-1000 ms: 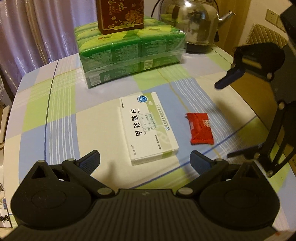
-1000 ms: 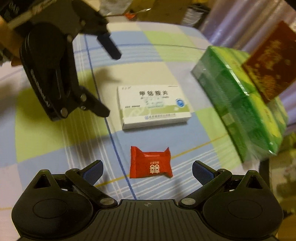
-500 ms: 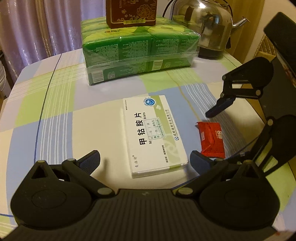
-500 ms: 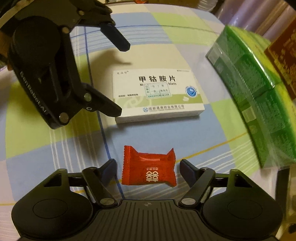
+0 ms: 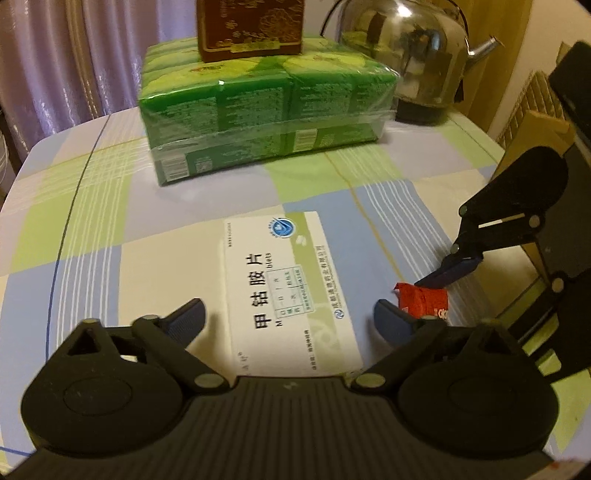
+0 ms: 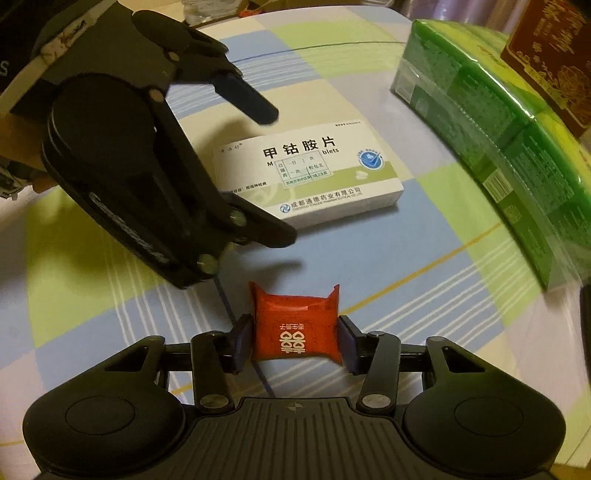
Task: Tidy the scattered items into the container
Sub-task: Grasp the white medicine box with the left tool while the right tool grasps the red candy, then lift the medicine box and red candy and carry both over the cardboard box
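A red candy packet [image 6: 295, 328] lies on the checked tablecloth, and my right gripper [image 6: 295, 345] is shut on it, a pad against each side. The left wrist view shows the same packet [image 5: 424, 301] under the right gripper's fingers [image 5: 458, 267]. A white medicine box [image 5: 288, 288] lies flat between the spread fingers of my left gripper [image 5: 290, 317], which is open and not touching it. In the right wrist view the left gripper [image 6: 271, 171] straddles the near end of the medicine box [image 6: 314, 173].
A large green shrink-wrapped pack [image 5: 258, 122] stands at the back with a dark red box [image 5: 251, 29] on top. A steel kettle [image 5: 410, 62] sits at the back right. The table edge [image 5: 495, 155] runs along the right.
My right gripper has moved onto the red candy packet and shut on it. My left gripper has moved forward, so the medicine box now lies between its open fingers.
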Available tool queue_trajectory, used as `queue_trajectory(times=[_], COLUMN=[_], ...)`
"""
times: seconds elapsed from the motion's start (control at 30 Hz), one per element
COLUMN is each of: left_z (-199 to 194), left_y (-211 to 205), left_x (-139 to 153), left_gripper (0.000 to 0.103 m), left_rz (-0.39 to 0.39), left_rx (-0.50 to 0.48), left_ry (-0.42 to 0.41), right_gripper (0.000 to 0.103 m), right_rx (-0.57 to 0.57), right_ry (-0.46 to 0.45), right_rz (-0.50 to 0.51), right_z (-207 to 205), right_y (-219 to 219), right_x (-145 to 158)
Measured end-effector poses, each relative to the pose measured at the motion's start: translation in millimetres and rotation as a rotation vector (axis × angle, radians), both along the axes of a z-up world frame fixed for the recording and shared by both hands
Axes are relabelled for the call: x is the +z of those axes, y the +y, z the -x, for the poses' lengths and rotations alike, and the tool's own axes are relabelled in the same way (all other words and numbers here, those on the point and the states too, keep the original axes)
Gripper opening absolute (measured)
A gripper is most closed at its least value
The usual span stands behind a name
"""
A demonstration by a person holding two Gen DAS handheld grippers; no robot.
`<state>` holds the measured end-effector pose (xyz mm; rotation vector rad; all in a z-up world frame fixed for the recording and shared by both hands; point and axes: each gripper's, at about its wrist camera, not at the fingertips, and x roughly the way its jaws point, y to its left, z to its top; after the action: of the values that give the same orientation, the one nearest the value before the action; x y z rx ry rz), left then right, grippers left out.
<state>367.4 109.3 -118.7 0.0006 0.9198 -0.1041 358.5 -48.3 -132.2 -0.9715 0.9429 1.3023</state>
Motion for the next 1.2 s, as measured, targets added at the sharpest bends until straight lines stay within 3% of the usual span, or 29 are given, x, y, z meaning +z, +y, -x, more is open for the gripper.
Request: queue_trajectory(times=[0.1, 0.27, 0.57, 0.77, 1.0, 1.2], left_z=[-1, 6, 57, 122, 193, 245], left_y=[-4, -3, -18, -74, -136, -164], left_x=[-3, -5, -1, 1, 5, 6], left_gripper=[0.073, 0.068, 0.068, 0.068, 0.068, 0.068], left_rz=[-0.024, -0.020, -0.040, -0.030, -0.025, -0.020], left_rx=[0.001, 0.009, -0.021, -0.018, -0.018, -0.012], left_ry=[0.019, 0.032, 0.080, 0.105, 0.135, 0.135], right_gripper=[0.044, 0.044, 0.044, 0.044, 0.044, 0.044], right_rx=[-0.030, -0.065, -0.155, -0.241, -0.304, -0.511], right_ry=[0.000, -0.008, -0.009, -0.039, -0.002, 0.049], right_rz=[0.000, 0.021, 0.075, 0.113, 0.036, -0.088], right_z=[2, 7, 34, 81, 164, 209], right_y=[-3, -8, -34, -63, -113, -172], right_x=[1, 2, 7, 21, 34, 32])
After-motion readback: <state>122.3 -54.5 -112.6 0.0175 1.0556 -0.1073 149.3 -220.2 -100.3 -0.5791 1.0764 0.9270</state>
